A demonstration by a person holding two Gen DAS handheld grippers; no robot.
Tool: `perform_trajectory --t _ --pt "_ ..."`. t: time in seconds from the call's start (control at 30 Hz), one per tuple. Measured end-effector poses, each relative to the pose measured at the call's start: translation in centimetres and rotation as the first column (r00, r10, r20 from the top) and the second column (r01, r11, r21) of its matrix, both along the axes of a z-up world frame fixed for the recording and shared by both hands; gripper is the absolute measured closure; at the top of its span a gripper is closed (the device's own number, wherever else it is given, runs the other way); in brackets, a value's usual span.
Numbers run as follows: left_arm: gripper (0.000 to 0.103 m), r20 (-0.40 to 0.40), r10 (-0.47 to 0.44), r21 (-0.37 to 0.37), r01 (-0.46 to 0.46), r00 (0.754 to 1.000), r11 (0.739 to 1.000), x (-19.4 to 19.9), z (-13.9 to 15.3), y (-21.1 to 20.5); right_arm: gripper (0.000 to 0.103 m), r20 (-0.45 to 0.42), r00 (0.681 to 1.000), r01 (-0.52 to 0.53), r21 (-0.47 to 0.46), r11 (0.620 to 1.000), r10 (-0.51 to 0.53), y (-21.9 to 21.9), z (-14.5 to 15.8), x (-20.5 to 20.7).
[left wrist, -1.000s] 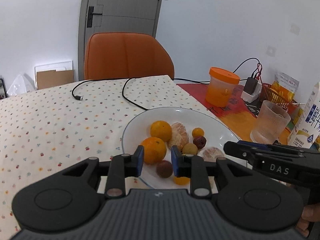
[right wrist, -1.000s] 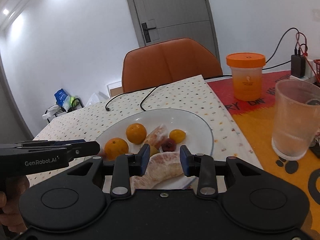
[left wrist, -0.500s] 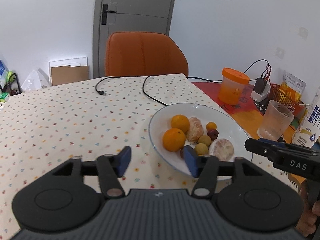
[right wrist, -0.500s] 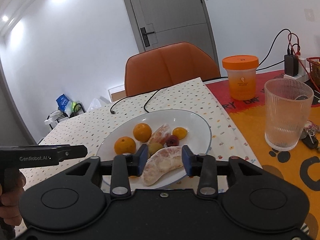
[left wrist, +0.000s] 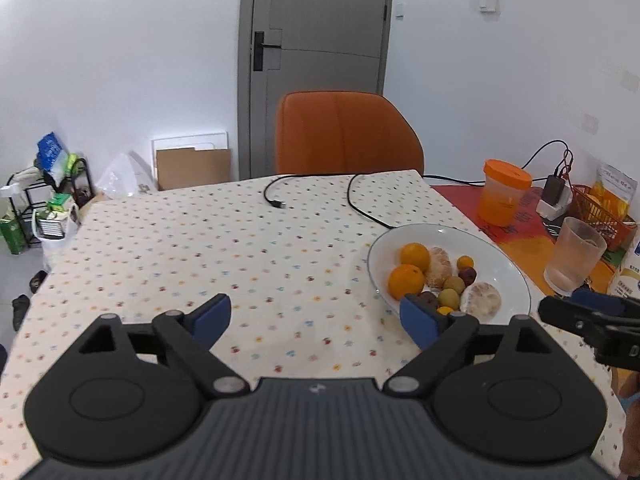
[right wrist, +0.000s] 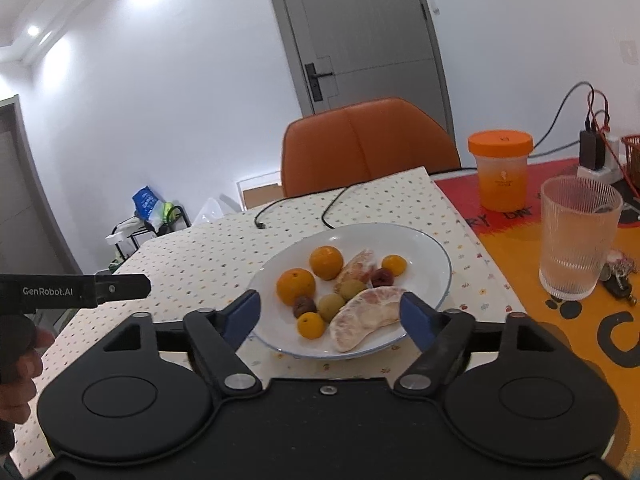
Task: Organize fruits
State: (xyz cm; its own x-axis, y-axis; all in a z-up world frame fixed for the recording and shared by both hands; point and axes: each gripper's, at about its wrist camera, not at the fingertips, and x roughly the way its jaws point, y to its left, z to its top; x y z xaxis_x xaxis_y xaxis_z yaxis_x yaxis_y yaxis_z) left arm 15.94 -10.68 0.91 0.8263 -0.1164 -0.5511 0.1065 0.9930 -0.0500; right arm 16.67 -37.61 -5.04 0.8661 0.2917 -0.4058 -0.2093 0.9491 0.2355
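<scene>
Resting on the white plate [right wrist: 434, 258] at the near right of the dotted tablecloth [left wrist: 192, 256], the fruits — two oranges [right wrist: 326, 262], peeled segments [right wrist: 370, 316] and small round pieces — look gathered, so the step in hand appears to be the release. Both tools have just been opening and hold nothing: the left gripper [left wrist: 314, 316] stands wide beside the plate, the right gripper [right wrist: 330, 314] wide just short of its near rim. Any further move calls for checking for stray fruit; right of the plate a ribbed glass [right wrist: 578, 236] and orange-lidded jar [right wrist: 502, 170] crowd the approach, and a black cable [left wrist: 360, 204] lies behind it.
</scene>
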Motion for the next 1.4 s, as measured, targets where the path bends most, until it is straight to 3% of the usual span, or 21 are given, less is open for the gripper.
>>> perform_trajectory --t 0.23,0.67,1.4 --pt "0.008 -0.012 0.015 0.039 -0.014 1.0 0.999 -3.1 2.0 1.2 0.0 0.015 0.999 -0.045 -0.005 0.999 0.045 0.1 2.3 -2.6" --pt "0.003 0.005 0.058 0.08 -0.059 0.998 0.995 -7.9 3.6 3.9 0.0 0.005 0.996 -0.089 0.004 0.996 0.089 -0.2 4.5 -5.7" --pt "0.002 0.014 0.154 0.002 -0.154 0.988 0.988 -14.5 2.0 6.5 0.0 -0.02 0.991 -0.132 -0.05 0.99 0.131 1.5 4.5 -10.0"
